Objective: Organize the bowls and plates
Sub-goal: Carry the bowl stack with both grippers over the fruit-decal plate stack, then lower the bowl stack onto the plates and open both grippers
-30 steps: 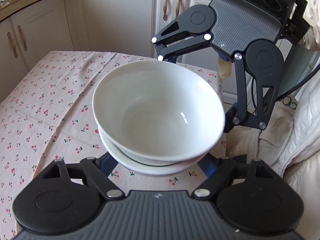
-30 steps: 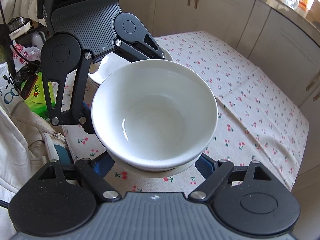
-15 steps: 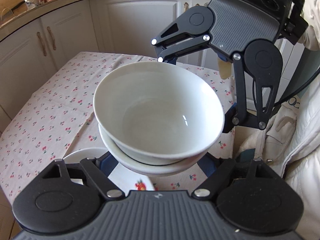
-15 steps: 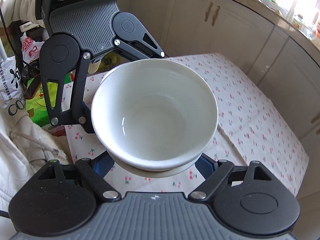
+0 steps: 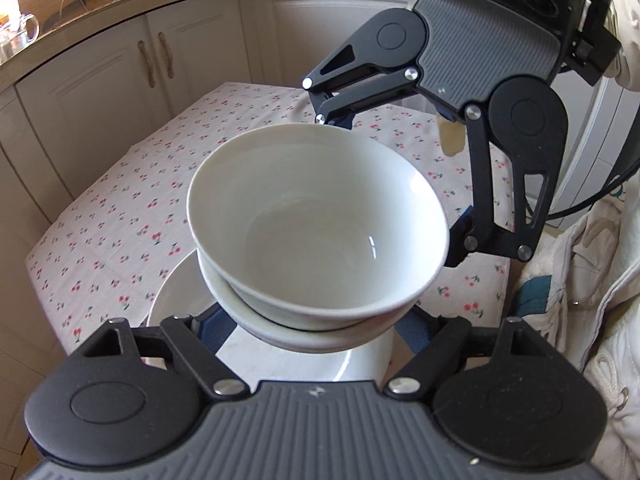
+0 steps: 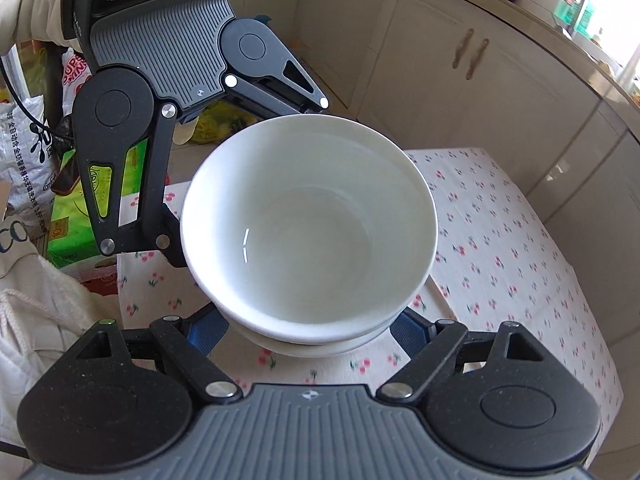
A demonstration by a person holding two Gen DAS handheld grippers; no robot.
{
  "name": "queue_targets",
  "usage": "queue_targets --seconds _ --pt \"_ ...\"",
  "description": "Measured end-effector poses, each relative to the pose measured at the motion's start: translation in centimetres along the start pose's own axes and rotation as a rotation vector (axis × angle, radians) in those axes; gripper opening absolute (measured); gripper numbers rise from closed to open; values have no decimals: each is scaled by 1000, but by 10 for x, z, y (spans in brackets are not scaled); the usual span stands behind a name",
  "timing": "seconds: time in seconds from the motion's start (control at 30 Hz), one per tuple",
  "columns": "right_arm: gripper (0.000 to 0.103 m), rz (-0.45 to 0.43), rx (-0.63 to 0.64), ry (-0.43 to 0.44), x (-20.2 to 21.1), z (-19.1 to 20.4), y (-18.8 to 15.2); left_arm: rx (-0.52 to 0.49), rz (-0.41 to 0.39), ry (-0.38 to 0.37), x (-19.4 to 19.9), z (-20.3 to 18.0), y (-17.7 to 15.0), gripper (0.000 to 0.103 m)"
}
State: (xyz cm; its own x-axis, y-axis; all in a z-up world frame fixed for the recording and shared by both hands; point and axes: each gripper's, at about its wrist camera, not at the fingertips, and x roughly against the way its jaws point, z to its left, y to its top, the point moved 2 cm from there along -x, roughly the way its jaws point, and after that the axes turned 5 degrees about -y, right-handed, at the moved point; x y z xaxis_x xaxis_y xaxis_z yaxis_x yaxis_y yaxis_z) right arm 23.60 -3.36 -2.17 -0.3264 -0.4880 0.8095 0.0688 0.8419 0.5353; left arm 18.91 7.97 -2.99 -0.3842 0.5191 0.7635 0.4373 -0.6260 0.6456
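White bowls (image 5: 316, 232) clamped between both tongs, angled downward.

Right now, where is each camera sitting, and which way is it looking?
Left wrist view: on the left gripper, looking down over two stacked white ceramic bowls at a white plate on the cherry-print tablecloth; a cream sleeve shows.
Right wrist view: on the right gripper, facing the opposite way toward cupboards; cream clothing shows.
Shared: the bowls, both grippers, the tablecloth.
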Motion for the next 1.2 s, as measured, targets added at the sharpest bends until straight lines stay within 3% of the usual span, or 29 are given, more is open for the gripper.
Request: queue_targets --seconds 0.6,1.2 --pt "90 51 6 42 -51 -3 23 56 15 -6 -19 40 -26 84" --pt "90 61 -23 70 -52 -11 21 97 6 -37 -19 49 -30 84"
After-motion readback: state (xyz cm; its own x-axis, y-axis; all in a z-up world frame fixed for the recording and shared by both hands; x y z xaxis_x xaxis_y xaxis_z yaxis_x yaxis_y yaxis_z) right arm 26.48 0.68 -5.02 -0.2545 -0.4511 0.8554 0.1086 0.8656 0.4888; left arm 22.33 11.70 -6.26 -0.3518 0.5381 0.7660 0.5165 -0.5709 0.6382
